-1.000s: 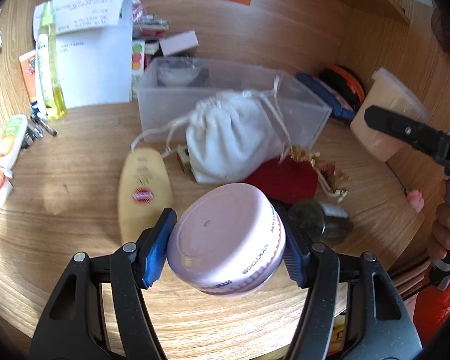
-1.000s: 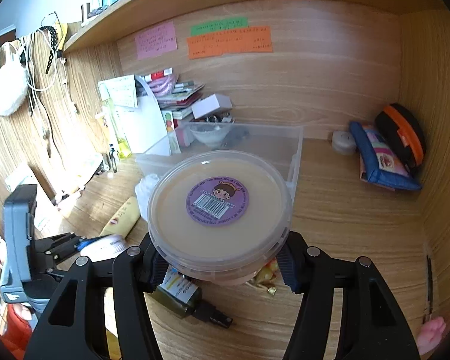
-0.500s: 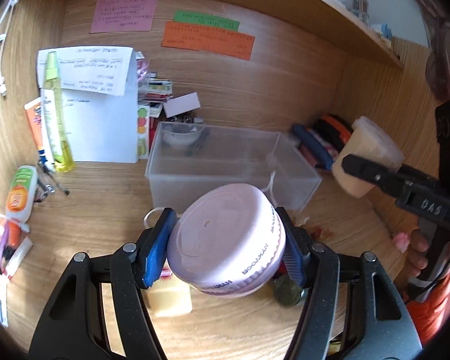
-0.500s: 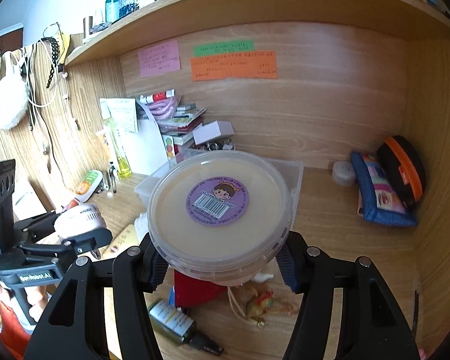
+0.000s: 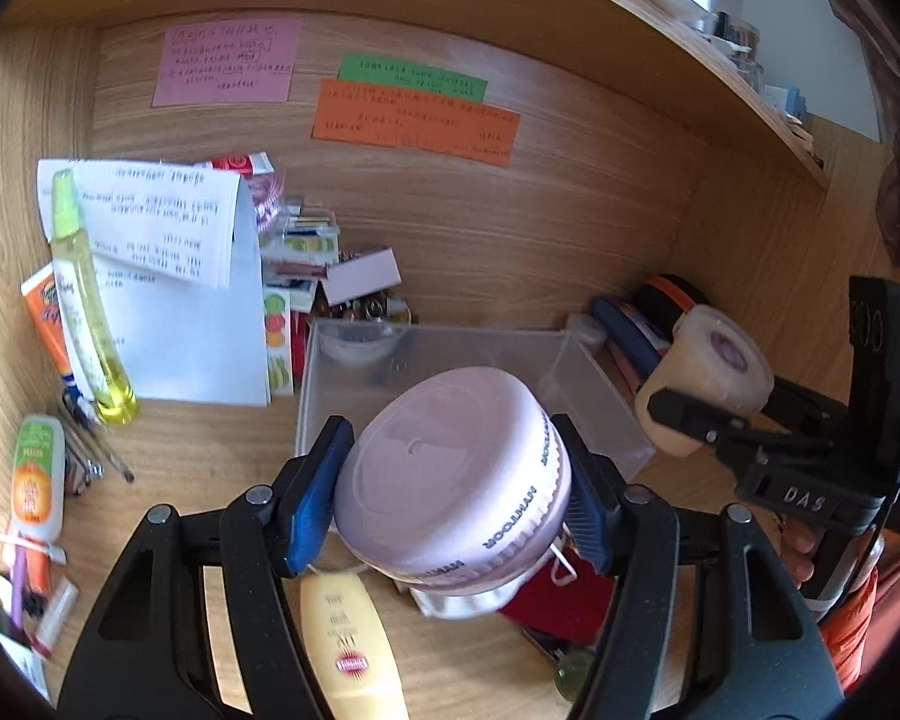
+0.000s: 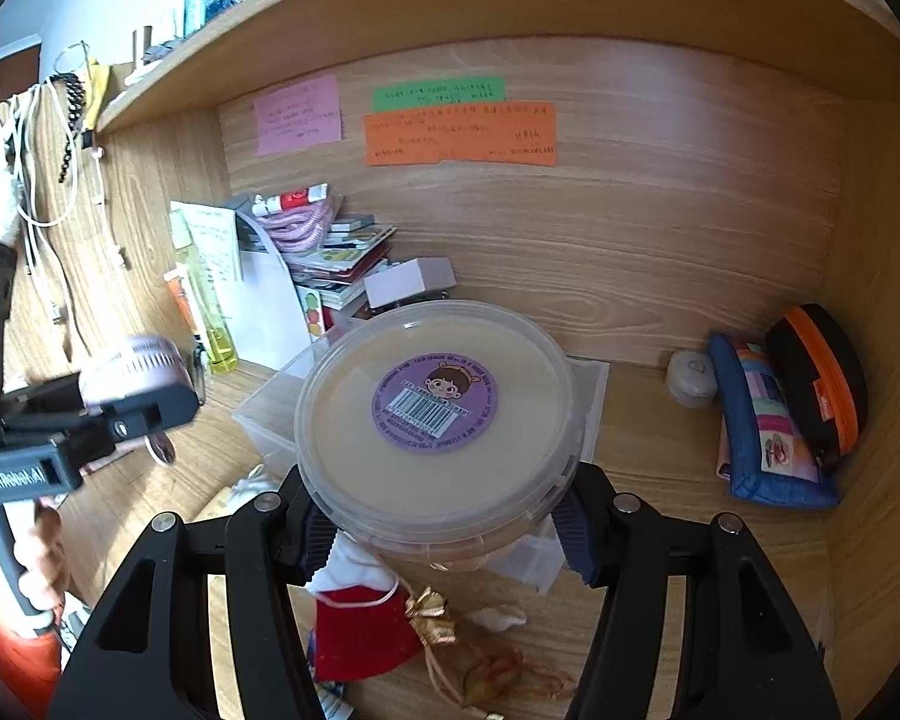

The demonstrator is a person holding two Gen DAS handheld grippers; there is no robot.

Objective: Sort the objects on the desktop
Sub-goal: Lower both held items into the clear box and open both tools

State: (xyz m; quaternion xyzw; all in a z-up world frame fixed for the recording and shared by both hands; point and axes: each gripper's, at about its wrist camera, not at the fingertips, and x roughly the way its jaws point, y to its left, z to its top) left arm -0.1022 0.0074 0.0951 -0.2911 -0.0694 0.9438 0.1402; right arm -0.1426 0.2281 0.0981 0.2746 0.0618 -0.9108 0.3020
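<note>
Both jars lifted higher, pink jar (image 5: 450, 480) above clear bin (image 5: 594, 414) edge

Pale pink jar (image 5: 450, 480), cream tub (image 6: 441, 420) with purple barcode sticker (image 6: 433, 402), blue fingers (image 5: 318, 495)

"DAS" marks the right gripper (image 5: 804, 498); "GenRobot.AI" the left gripper (image 6: 15, 477).

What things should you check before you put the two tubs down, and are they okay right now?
1. Left gripper pinching the pink jar: ok.
2. Right gripper pinching the cream tub: ok.
3. Cream tub's lid on: ok.
4. Clear box has free room inside: ok, only a small bowl in the back corner.
5. Both loads off the desk: ok.
6. Which one belongs in the box: cannot tell.
</note>
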